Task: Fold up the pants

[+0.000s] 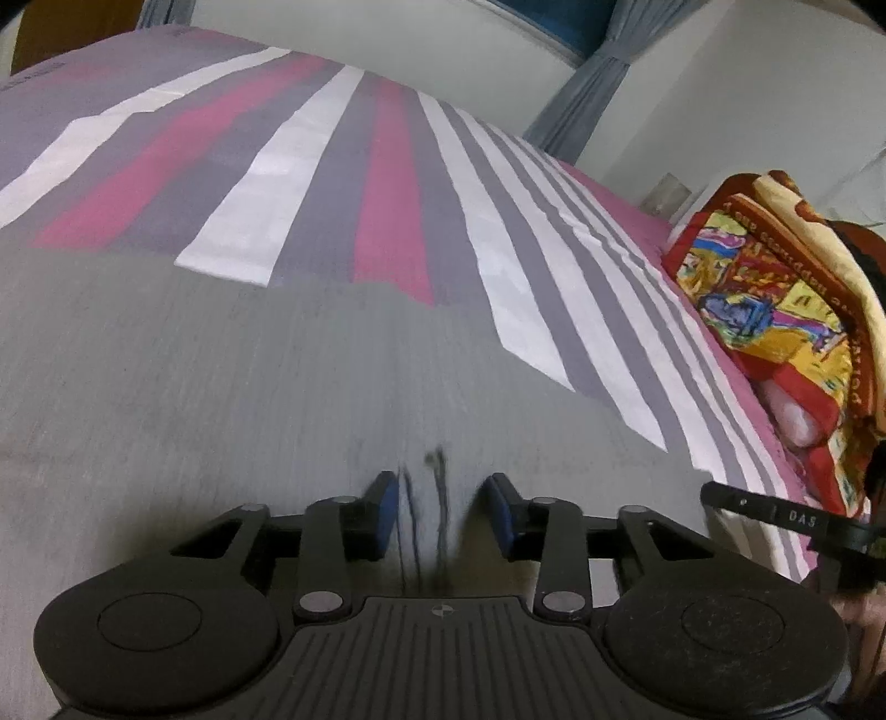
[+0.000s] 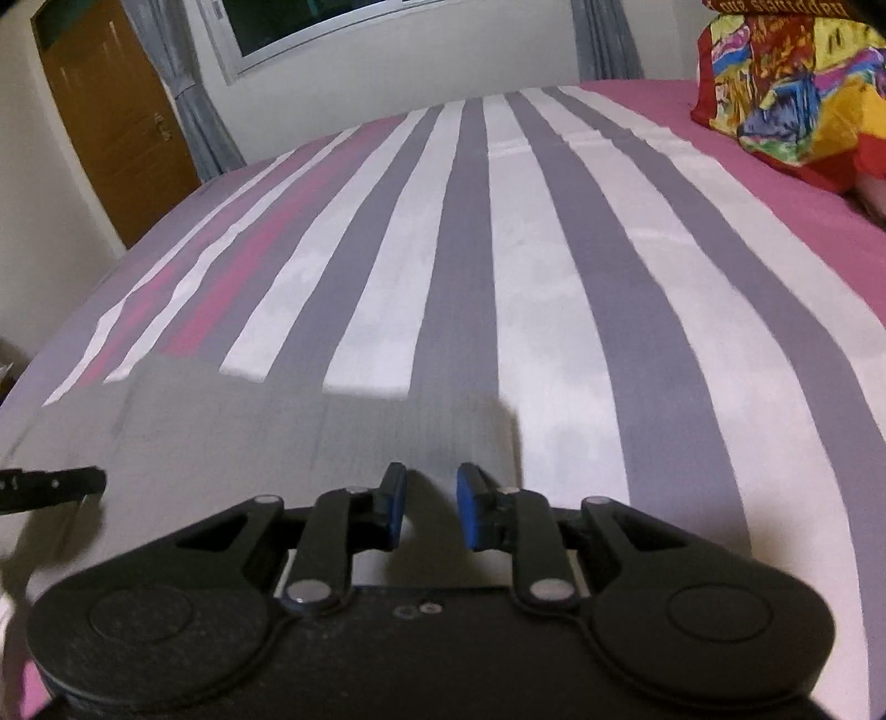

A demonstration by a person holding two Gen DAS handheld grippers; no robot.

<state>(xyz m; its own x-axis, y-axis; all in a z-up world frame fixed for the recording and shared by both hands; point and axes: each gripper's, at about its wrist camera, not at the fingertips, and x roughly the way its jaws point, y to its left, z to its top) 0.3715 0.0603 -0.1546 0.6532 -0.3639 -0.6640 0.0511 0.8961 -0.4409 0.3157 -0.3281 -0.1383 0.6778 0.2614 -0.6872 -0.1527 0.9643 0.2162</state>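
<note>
Grey pants (image 1: pixel 221 387) lie flat on the striped bedspread (image 1: pixel 387 166), their far edge straight. In the left wrist view my left gripper (image 1: pixel 440 482) hovers over the pants with its blue pads apart. Two dark drawstrings (image 1: pixel 440 487) show on the cloth in the gap, and no pad presses on them. In the right wrist view my right gripper (image 2: pixel 432 473) stands open over the right end of the pants (image 2: pixel 277 432), near their corner, with nothing between its pads. A black finger (image 1: pixel 775 515) of the right gripper shows at the left view's right edge.
A bright multicoloured blanket (image 1: pixel 775 288) is piled at the right side of the bed, also in the right wrist view (image 2: pixel 786 94). Beyond the bed are a brown door (image 2: pixel 111 122), a window (image 2: pixel 332 27) and grey curtains (image 2: pixel 194 111). Bare striped bedspread (image 2: pixel 554 249) stretches ahead.
</note>
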